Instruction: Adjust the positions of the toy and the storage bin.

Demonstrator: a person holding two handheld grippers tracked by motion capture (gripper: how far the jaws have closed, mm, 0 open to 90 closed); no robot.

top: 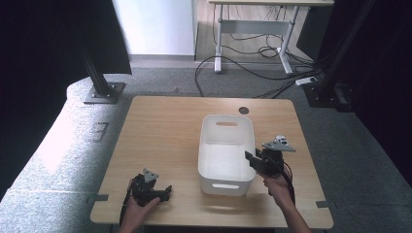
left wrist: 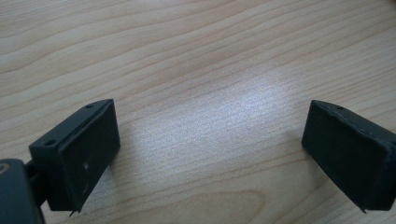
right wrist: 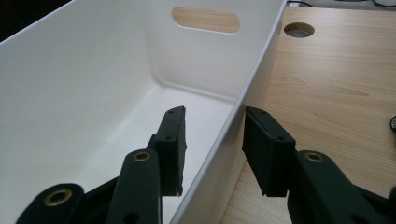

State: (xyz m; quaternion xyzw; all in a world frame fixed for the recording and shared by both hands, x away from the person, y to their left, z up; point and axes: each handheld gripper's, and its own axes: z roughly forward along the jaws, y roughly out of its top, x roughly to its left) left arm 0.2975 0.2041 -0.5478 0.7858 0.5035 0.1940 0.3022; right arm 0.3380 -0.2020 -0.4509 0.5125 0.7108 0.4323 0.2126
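The white plastic bin [top: 226, 154] sits right of centre on your wooden table [top: 160, 141], empty. Your right gripper [right wrist: 214, 140] clamps its right wall, one jaw inside, one outside. Your left gripper [left wrist: 210, 154] rests wide apart, nothing between, well left. A cable hole [top: 243, 110] lies behind the bin.

Bin [top: 226, 145]: smooth white plastic, slight sheen | surface [top: 160, 141]: pale matt wood grain | tool pads [right wrist: 268, 154]: matt black

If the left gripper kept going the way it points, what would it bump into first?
Probably the table. The left gripper is open with nothing between its jaws, and in its own view there is just bare wood ahead. From above it points right, toward the white bin, but it seems tilted down, so likely the wood first.
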